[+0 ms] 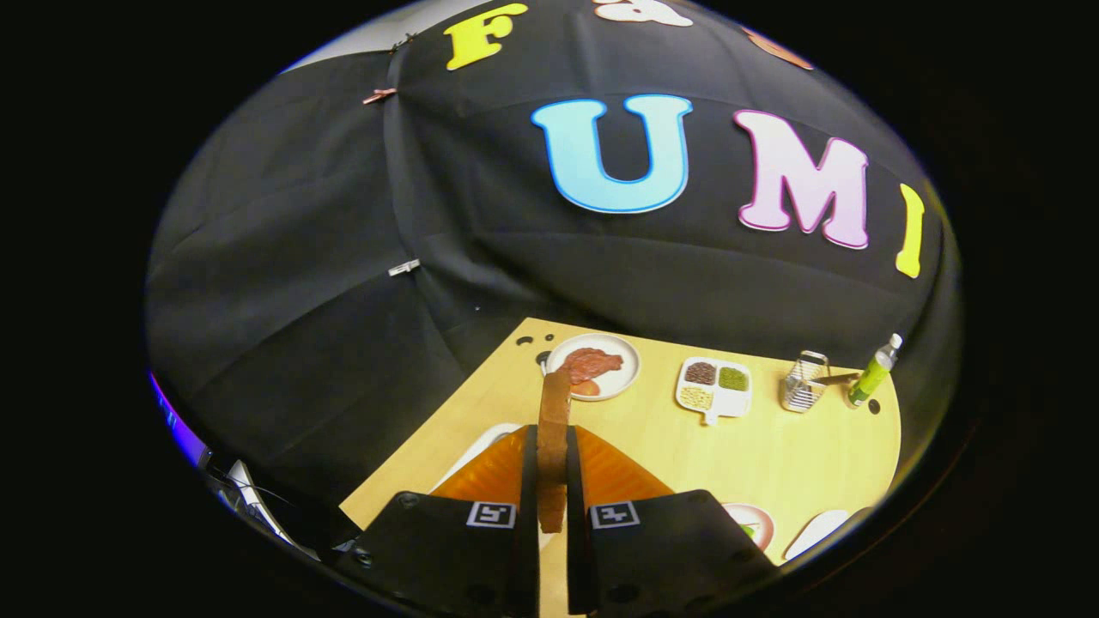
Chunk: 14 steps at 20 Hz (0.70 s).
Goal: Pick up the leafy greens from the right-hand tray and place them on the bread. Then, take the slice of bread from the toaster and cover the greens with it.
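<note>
A slice of brown bread (pixel 554 403) stands on edge between my two orange fingers (pixel 498 472). My gripper (pixel 554 433) is shut on it and holds it up above the wooden table (pixel 773 455). The slice's top sticks out past the fingertips and its lower end hangs between the black finger mounts. The rim of a white plate (pixel 482 445) peeks out from behind the left finger. To the right of the right finger mount lies a red-rimmed plate (pixel 755 522) with a bit of green on it, mostly hidden.
At the far side of the table sit a white plate with reddish meat (pixel 594 366), a divided white dish of grains (pixel 714 388), a small wire rack (pixel 803 383) and a green bottle (pixel 874 371). Another white dish (pixel 816 532) lies near the front right edge.
</note>
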{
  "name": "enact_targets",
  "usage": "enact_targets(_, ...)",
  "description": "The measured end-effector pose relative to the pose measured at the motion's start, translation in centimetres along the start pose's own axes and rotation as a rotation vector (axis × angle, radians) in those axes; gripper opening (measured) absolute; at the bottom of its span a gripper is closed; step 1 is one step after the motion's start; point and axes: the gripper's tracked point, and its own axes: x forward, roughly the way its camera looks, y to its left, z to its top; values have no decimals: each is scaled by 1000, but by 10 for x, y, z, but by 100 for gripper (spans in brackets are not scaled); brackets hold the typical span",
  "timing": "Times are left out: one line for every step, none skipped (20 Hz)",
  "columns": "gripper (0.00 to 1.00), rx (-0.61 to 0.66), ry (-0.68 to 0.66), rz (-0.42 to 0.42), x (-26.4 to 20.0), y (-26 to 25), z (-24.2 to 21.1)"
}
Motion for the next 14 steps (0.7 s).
enact_targets(17, 7, 7, -17, -4, -15, -5)
enact_targets(17, 21, 13, -34, -8, -28, -9)
enact_targets(17, 44, 21, -50, -13, -43, -15)
enact_targets(17, 70, 29, -66, -16, -58, -21)
enact_targets(17, 99, 36, -80, -20, -73, -28)
enact_targets(17, 126, 45, -93, -23, -88, -35)
enact_targets(17, 155, 55, -103, -26, -102, -44)
enact_targets(17, 184, 69, -109, -29, -115, -55)
enact_targets(17, 216, 83, -111, -31, -127, -67)
enact_targets(17, 253, 99, -104, -32, -135, -80)
enact_targets(17, 292, 116, -90, -32, -141, -94)
enact_targets(17, 328, 134, -77, -30, -146, -107)
enact_targets(17, 359, 153, -63, -28, -151, -120)
enact_targets(17, 382, 172, -51, -28, -158, -133)
